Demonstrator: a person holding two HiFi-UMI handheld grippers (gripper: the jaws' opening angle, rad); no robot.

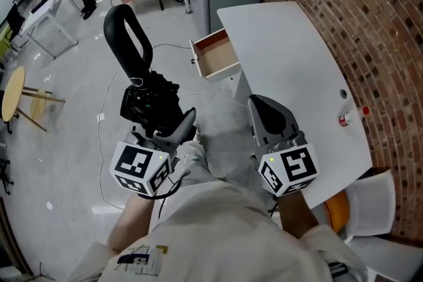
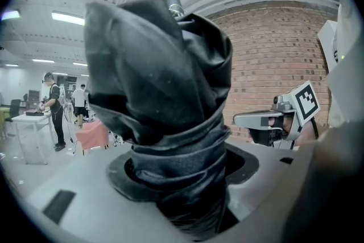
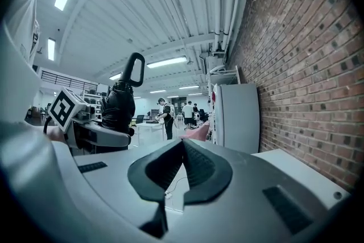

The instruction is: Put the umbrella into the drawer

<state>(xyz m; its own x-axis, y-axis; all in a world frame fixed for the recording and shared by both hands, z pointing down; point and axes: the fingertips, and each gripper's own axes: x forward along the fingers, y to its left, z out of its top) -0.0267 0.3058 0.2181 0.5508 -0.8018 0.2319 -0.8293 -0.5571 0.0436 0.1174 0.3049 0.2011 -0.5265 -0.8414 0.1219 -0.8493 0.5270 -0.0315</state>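
While the left gripper (image 1: 173,131) clamps the folded umbrella (image 1: 151,105) around its bundled fabric, handle pointing up, the pickup counts as done. The drawer (image 1: 216,56) stands open at the table (image 1: 291,69) edge, apparently empty though its far corners are hard to see, and well apart from the umbrella. The right gripper (image 1: 269,117) carries nothing, jaws pressed together. What remains is carrying the umbrella over and laying it inside.

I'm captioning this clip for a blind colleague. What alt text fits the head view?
From above, the left gripper holds a folded black umbrella upright, handle up, over a grey floor. The right gripper, shut and empty, hovers by a white table whose small drawer stands open ahead.
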